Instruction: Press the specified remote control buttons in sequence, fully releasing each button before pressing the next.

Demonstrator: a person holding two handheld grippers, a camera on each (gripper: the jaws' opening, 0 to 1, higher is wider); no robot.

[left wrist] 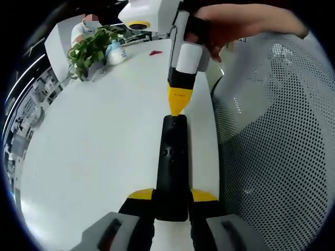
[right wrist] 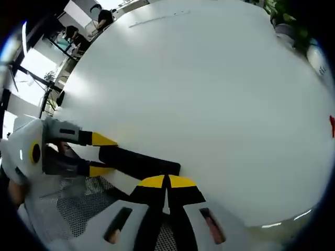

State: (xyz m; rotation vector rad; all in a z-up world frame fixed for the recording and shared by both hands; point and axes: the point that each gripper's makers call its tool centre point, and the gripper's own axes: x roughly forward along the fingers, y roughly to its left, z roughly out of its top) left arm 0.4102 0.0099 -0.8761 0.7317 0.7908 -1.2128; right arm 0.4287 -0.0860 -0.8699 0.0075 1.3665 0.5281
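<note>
My left gripper has its yellow-tipped jaws clamped on the near end of the black remote control, one jaw on each long side. The remote's long axis runs straight away from me along the jaws, its far end pointing up the left gripper view, out over the white table near the table's edge. My right gripper comes down from above with its jaws drawn together into a single yellow point, and that point sits on the remote's far end.

In the right gripper view the closed jaws meet just at the remote, which lies crosswise, and the left gripper grips its other end.

Beside the table stands a perforated white chair. At the far side a potted plant stands next to a small white bottle.
</note>
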